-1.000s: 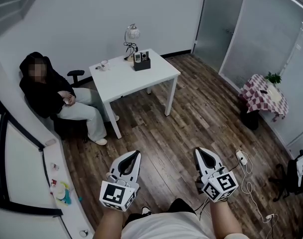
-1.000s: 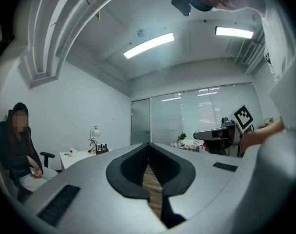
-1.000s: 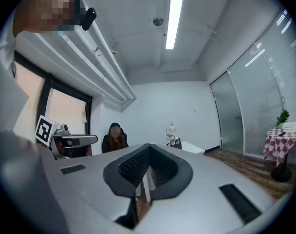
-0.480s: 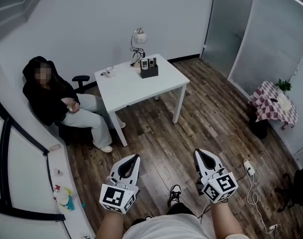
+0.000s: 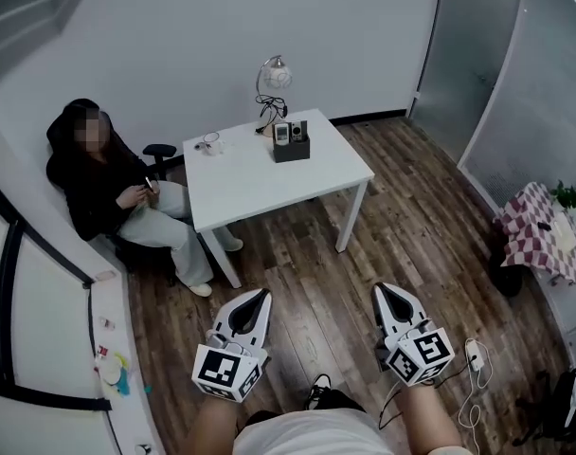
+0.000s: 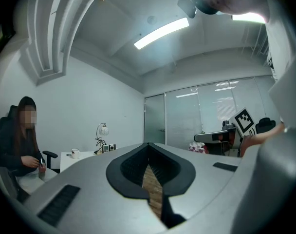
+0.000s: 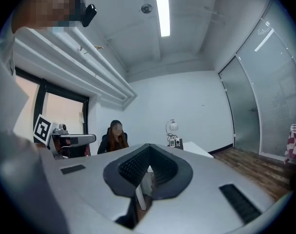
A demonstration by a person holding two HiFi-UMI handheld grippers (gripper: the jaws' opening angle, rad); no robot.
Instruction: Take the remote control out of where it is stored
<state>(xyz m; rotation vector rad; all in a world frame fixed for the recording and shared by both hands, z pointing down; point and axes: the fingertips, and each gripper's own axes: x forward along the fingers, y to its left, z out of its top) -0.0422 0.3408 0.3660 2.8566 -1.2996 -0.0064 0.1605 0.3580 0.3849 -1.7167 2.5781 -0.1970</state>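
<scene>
Left gripper (image 5: 259,294) and right gripper (image 5: 382,289) held short of worktop (image 5: 260,173), fingers pressed together, empty, for transit. Remote control (image 5: 282,133) kept upright in holder (image 5: 292,149) there

You held both grippers out ahead of you, side by side and well apart, each pointing level and away from your body. Your left gripper (image 5: 261,294) had its jaws closed tip to tip, with nothing caught between them. Your right gripper (image 5: 381,288) matched it, jaws together and empty. Each carried its marker cube (image 5: 225,372) at the rear, nearest your wrist. Your bare left forearm (image 5: 210,425) and right forearm (image 5: 430,419) ran back from the grippers toward your torso (image 5: 316,436).
</scene>
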